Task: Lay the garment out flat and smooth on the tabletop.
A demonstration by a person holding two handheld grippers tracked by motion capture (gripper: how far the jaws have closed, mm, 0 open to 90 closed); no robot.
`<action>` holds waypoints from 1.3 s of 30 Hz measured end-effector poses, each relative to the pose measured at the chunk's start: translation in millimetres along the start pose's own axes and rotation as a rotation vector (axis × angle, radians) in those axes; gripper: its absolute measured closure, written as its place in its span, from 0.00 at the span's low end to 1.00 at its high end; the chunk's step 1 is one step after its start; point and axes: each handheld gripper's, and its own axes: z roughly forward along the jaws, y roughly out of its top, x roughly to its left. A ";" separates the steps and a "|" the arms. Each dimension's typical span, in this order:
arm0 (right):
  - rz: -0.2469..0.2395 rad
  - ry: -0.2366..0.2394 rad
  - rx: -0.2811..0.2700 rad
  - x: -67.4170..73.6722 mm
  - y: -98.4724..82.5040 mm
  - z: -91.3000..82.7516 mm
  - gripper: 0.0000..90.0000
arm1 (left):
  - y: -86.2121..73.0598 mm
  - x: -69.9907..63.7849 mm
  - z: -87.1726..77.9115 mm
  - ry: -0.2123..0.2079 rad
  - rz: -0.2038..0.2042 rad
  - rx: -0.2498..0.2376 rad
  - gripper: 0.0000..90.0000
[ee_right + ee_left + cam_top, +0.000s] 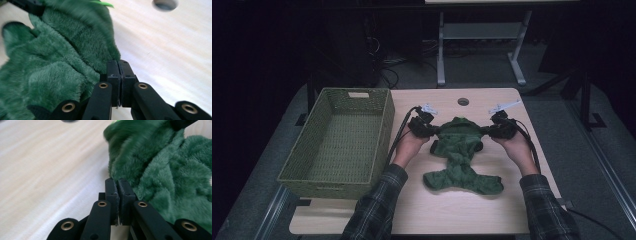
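Two grippers: left gripper (pixel 435 131) and right gripper (pixel 484 131) each clamped shut on green plush garment (pixel 460 160) edges
Basket (pixel 382 131): wicker, nothing inside, left of garment

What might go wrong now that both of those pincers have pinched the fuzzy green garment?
1. Each gripper, left and right, pinches just a thin edge of the green fleece garment, so the plush fabric may slip free when lifted.
2. Its lower part lies bunched on the table; lifting could leave it dangling unevenly.
3. The wicker basket stands close beside the left gripper, and a sideways swing might snag its rim.
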 end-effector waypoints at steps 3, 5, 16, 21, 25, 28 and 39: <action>0.016 -0.006 0.004 -7.7 -3.1 1.8 0.99 | -1.5 2.6 2.6 0.012 -0.009 -0.003 0.98; 0.035 0.005 0.022 -12.9 -8.7 8.6 0.99 | -6.9 7.7 12.0 0.007 -0.030 0.011 0.98; 0.055 -0.003 0.094 -18.5 -21.1 34.7 1.00 | -20.7 16.8 32.6 0.025 -0.025 0.068 0.98; 0.045 -0.005 0.091 -13.7 -19.4 33.6 0.85 | -17.5 13.7 24.0 0.021 -0.036 0.035 0.80; 0.038 -0.010 0.041 -11.1 -13.4 18.6 0.77 | -12.6 11.6 9.0 0.009 -0.048 0.002 0.64; 0.038 -0.011 -0.008 -8.8 -7.4 2.0 0.74 | -8.3 4.2 -5.5 0.006 -0.038 -0.005 0.57; 0.052 0.024 -0.049 8.6 -16.1 -29.0 0.70 | -31.0 -31.0 -42.9 -0.002 -0.030 0.011 0.34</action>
